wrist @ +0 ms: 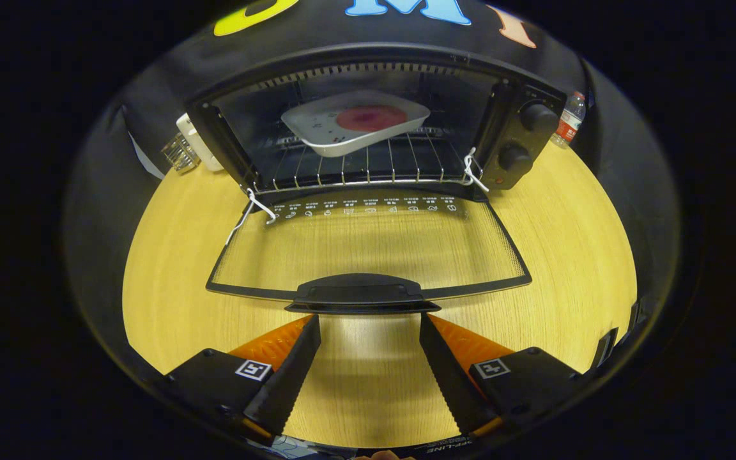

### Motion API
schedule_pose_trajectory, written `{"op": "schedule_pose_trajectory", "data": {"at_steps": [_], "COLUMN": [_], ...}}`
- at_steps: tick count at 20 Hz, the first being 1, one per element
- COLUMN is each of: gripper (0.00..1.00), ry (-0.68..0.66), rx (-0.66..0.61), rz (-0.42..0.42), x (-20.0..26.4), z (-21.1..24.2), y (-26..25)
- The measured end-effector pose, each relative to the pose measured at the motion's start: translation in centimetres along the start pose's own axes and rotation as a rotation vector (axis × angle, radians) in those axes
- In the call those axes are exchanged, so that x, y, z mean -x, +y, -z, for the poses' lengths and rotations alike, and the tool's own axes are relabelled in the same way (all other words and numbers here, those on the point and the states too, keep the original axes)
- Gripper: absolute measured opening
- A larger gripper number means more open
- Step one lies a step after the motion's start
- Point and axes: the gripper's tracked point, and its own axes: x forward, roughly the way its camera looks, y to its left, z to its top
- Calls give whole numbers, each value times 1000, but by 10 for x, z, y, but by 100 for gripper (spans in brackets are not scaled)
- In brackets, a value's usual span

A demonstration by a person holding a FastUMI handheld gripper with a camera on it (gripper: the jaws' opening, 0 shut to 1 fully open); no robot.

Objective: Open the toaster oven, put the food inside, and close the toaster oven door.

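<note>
Closing step pending: food in, door down

Facing the open toaster oven (368,128) head-on, with the gripper (369,322) low and centred on the door handle (358,294). Fingers are spread apart and hold nothing; their tips sit just short of the handle, one towards each end of it, apparently not touching.

Left to right:
- White block with a clear ribbed piece (186,147) on the table (566,255), just beside the oven's left wall. Cannot tell what it is.
- White cord at the left hinge (253,207), running from oven frame to door; probably a stay that limits how far the door drops.
- Glass door (368,246) folded fully down, flat over the table, handle at the edge nearest the gripper.
- White dish (355,128) with a red round of food (370,118) on the wire rack (355,167), well inside the cavity, slightly askew. Deep enough, by my reading, to clear the door.
- Second cord at the right hinge (473,171).
- Two knobs (524,137) on the right panel.
- Bottle (569,120) behind the oven's right corner.

Judgement: loading done; what remains is lifting the door by its handle.
</note>
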Motion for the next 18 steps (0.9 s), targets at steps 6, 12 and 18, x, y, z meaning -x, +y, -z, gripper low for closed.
{"op": "schedule_pose_trajectory", "data": {"at_steps": [6, 12, 18], "gripper": [99, 99, 98], "ry": [-141, -412, -691], "rx": [-21, 53, 46], "rz": [-3, -10, 72], "x": [47, 136, 218], "z": [-40, -108, -130], "y": [6, -22, -64]}}
